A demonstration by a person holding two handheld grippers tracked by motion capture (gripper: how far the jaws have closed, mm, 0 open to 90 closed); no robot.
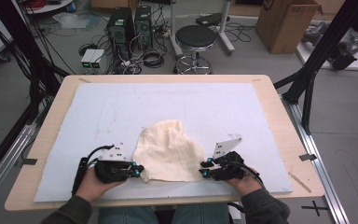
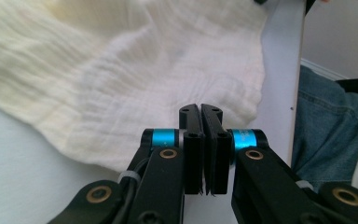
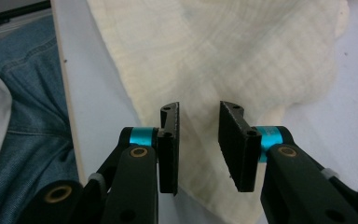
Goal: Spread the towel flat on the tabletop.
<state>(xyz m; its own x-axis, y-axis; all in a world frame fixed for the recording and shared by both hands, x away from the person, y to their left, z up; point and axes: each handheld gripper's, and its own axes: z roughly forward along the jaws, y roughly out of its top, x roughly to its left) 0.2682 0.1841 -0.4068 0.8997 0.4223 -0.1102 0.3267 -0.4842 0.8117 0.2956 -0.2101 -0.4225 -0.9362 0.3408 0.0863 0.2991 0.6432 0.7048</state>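
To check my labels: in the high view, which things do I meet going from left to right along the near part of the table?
left gripper → cream cloth → right gripper

Left gripper [image 2: 201, 109] closed, right gripper [image 3: 198, 112] parted.

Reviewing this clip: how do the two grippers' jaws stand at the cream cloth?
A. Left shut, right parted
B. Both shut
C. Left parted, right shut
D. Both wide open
A: in the left gripper view the left gripper has its jaws pressed together at the edge of the cloth, while in the right gripper view the right gripper shows a clear gap between its jaws, with cloth seen through it.
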